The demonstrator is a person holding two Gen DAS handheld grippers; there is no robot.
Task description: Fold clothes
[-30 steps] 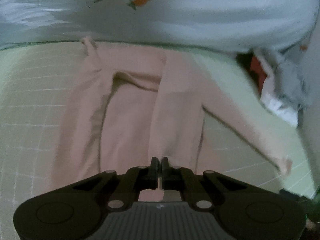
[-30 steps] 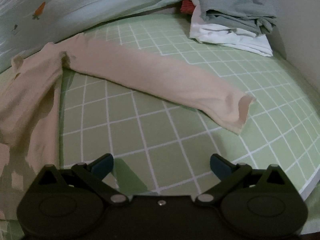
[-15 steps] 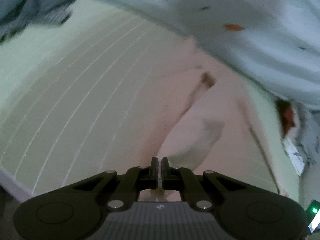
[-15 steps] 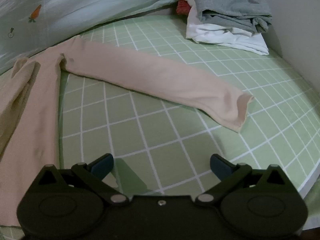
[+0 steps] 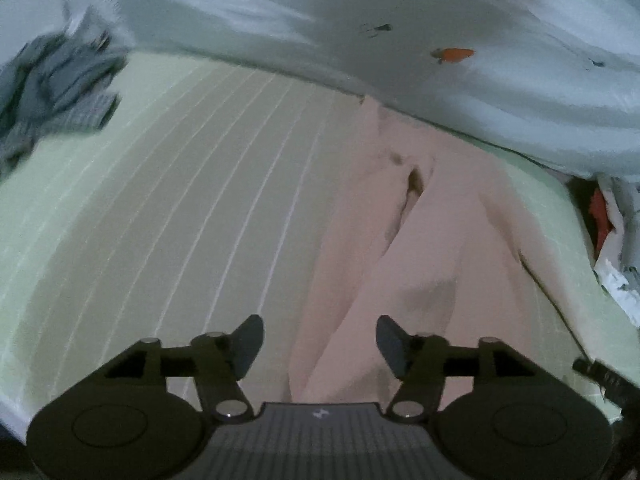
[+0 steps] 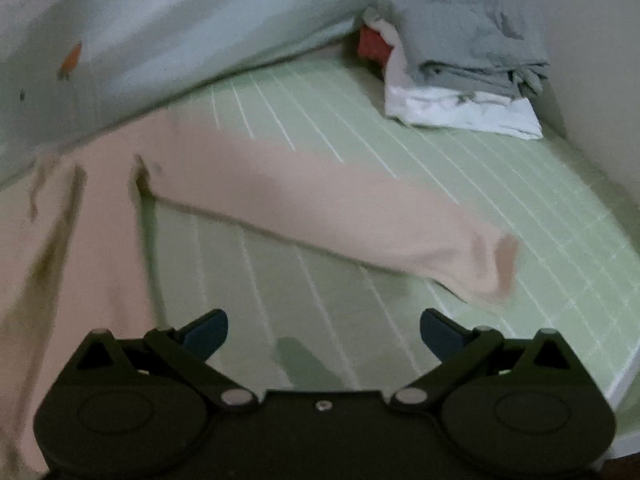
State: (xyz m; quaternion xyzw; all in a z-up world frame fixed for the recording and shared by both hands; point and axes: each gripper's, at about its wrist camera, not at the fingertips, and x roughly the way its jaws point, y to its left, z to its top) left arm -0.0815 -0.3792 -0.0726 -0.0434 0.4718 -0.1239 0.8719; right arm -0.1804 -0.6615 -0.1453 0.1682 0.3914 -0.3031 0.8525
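Observation:
A pale pink long-sleeved garment (image 5: 424, 248) lies on the green checked bed sheet (image 5: 180, 216), its body folded lengthwise. My left gripper (image 5: 320, 346) hovers open over its near hem, with nothing between the fingers. In the right wrist view the same garment (image 6: 88, 240) lies at the left, and its one sleeve (image 6: 340, 216) stretches out to the right across the sheet (image 6: 460, 176), ending in a cuff (image 6: 496, 264). My right gripper (image 6: 324, 334) is open above bare sheet, short of the sleeve.
A pale blue quilt (image 5: 400, 32) with small carrot prints is bunched along the far side. A stack of folded grey, white and red clothes (image 6: 460, 72) sits at the far right by the wall. A crumpled grey garment (image 5: 56, 88) lies far left. The bed edge (image 6: 624, 376) is near right.
My left gripper was shut on the pink garment, swung it leftward, and has now opened and let it go. The right gripper stayed open and shifted closer to the sleeve.

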